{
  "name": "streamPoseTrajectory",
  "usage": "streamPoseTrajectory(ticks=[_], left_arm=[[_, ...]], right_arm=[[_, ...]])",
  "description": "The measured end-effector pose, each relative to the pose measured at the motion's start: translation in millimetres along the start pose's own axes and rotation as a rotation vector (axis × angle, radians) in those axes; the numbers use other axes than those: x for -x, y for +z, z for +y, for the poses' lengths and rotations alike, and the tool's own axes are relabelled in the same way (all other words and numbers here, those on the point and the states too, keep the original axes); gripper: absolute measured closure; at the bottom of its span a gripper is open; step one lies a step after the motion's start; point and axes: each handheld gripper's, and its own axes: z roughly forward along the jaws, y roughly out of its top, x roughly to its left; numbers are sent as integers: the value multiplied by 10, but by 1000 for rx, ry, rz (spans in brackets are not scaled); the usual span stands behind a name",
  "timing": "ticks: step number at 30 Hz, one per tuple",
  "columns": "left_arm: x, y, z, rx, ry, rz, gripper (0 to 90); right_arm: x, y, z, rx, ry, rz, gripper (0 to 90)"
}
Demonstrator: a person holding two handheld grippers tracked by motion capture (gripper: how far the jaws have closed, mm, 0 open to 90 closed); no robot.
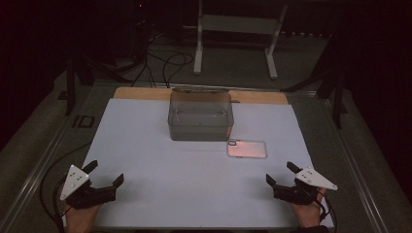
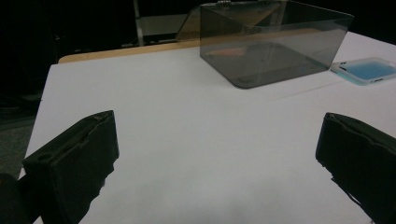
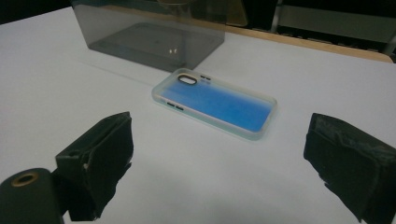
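At the bottom corners of the high view, the left tool (image 1: 105, 173) and right tool (image 1: 281, 173) rest on the white desk (image 1: 145, 160), jaws wide apart and empty. Right of center lies the phone case (image 1: 247, 149); just beyond it, at center, stands the clear box (image 1: 200, 116).

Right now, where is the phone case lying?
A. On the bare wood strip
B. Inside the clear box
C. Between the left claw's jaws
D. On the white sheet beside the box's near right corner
D: the phone case lies flat on the white sheet, just outside the clear box.
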Motion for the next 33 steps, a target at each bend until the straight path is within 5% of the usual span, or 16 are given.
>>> streamPoseTrajectory(ticks=[19, 33], left_arm=[[32, 45, -18, -29, 19, 15, 4], [139, 94, 168, -29, 47, -3, 2]], right_arm=[[-76, 25, -8, 11, -22, 25, 82], [-122, 60, -22, 10, -29, 36, 83]])
